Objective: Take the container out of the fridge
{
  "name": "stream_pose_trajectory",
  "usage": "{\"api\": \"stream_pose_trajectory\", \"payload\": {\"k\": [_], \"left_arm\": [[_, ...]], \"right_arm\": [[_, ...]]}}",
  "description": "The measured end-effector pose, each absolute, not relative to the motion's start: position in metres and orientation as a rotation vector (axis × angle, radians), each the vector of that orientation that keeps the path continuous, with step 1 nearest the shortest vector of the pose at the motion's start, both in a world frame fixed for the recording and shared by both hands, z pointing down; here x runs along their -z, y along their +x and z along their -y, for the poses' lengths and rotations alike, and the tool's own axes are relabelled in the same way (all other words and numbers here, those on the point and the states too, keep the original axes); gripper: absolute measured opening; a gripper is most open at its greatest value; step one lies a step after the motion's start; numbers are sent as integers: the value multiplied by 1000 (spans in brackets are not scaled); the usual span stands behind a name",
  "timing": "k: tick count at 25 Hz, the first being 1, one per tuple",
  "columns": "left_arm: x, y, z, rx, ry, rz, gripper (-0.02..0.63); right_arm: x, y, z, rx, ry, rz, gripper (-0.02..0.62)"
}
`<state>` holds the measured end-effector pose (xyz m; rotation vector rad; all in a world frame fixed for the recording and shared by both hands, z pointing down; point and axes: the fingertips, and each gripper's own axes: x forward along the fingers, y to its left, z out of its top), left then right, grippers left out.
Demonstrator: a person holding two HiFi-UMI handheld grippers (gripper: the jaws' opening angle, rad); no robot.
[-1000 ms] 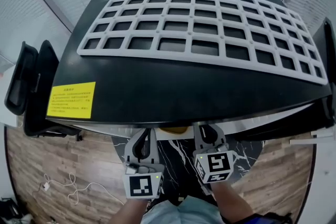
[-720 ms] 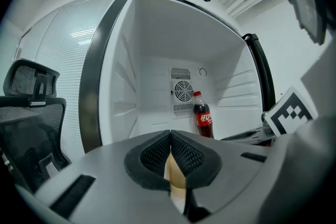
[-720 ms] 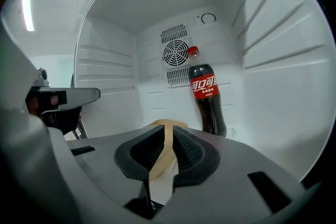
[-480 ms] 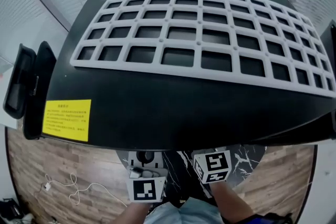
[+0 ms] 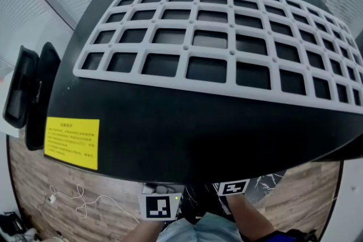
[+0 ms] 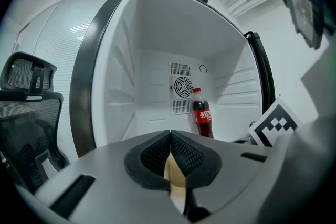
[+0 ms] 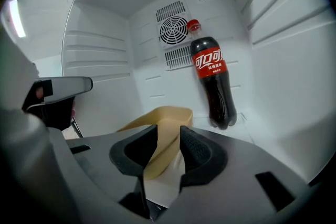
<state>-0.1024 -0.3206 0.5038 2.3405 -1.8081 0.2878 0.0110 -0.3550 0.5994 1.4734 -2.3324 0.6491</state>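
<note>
- Under the head camera, a black fridge (image 5: 187, 122) fills most of the view. Its top faces up, and a yellow label (image 5: 72, 142) sits near its front left corner.
- A white grid (image 5: 185, 49) of square cells lies flat across that top.
- Left of the fridge stands a black mesh-backed chair (image 6: 29, 107) on a wooden floor (image 5: 68, 190).
- Both gripper views look into the fridge's white inside (image 6: 152, 76). It has ribbed side walls and a round fan vent (image 7: 173, 29) in the back wall.
- The tan container (image 7: 157, 134) sits low at the front of that inside, to the left of the bottle and apart from it. Whether it rests on the fridge floor cannot be told.
- A dark cola bottle (image 7: 212, 81) with a red cap and red label stands at the back, just beside the vent and slightly tilted.
- The right tongs (image 7: 168, 136) are opening. One wall of the container stands between the two pads, which no longer press on it.
- The left tongs (image 6: 170, 136) are pressed together at the tips, pinching a thin tan edge of the container (image 6: 173, 176).
</note>
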Motion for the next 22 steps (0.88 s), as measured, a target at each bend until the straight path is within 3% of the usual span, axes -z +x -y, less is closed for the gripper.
{"api": "stream_pose_trajectory", "payload": {"k": [22], "left_arm": [[-485, -93, 310, -263, 2367, 1794, 15]], "right_arm": [[-607, 8, 351, -706, 1474, 2272, 147]]}}
